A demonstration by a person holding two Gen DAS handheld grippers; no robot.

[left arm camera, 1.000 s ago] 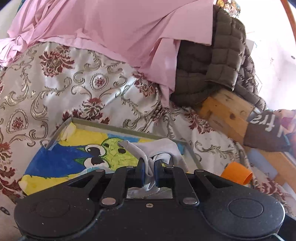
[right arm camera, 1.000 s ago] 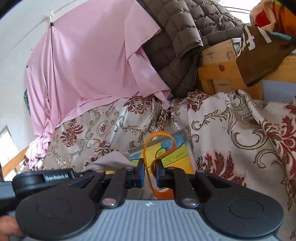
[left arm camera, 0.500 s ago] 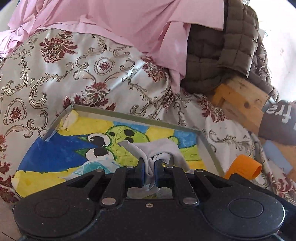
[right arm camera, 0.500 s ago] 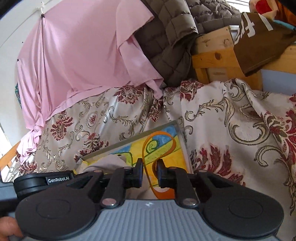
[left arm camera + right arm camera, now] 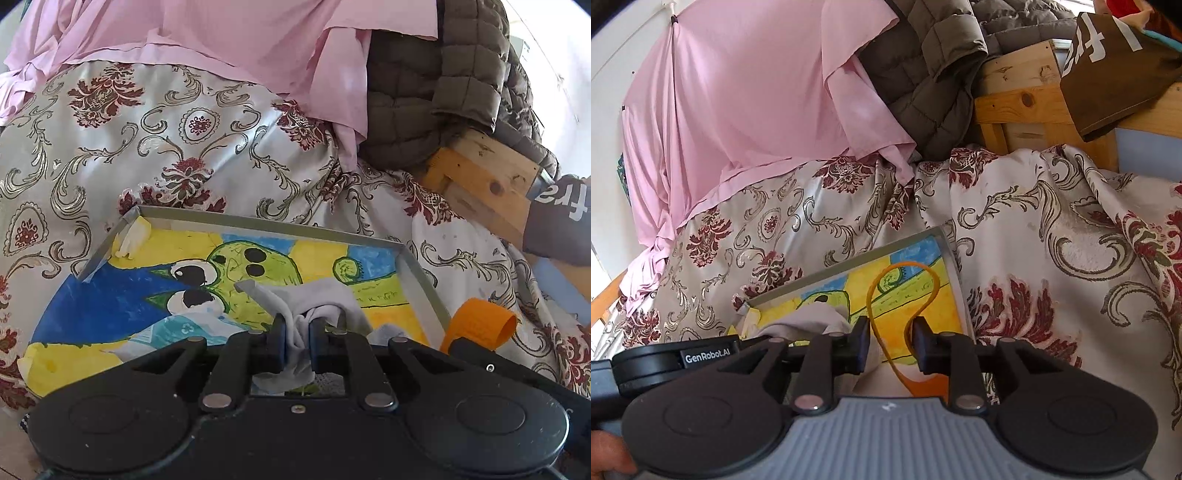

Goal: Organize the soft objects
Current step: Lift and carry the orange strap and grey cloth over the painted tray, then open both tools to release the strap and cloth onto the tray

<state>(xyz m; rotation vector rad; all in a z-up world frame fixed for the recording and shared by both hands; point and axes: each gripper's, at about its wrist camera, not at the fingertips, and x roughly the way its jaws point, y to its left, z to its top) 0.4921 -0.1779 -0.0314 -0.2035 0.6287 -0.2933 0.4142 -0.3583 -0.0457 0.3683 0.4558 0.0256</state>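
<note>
Pinching a bunched grey cloth (image 5: pixel 314 299), the left gripper (image 5: pixel 297 343) holds its fingers clenched over the near part of a tray (image 5: pixel 258 223) lined with a green-and-yellow cartoon painting. The right gripper (image 5: pixel 889 345) has its fingers spread, an orange band (image 5: pixel 905 295) looping up between them above the tray's right side; whether either finger touches it is unclear. Only the left view shows the band's broad face (image 5: pixel 480 325). The tray sits on a floral bedspread (image 5: pixel 166 147). Farther back hang a pink sheet (image 5: pixel 746 99) and quilted jacket (image 5: pixel 923 74), beside a wooden frame (image 5: pixel 1015 96).
</note>
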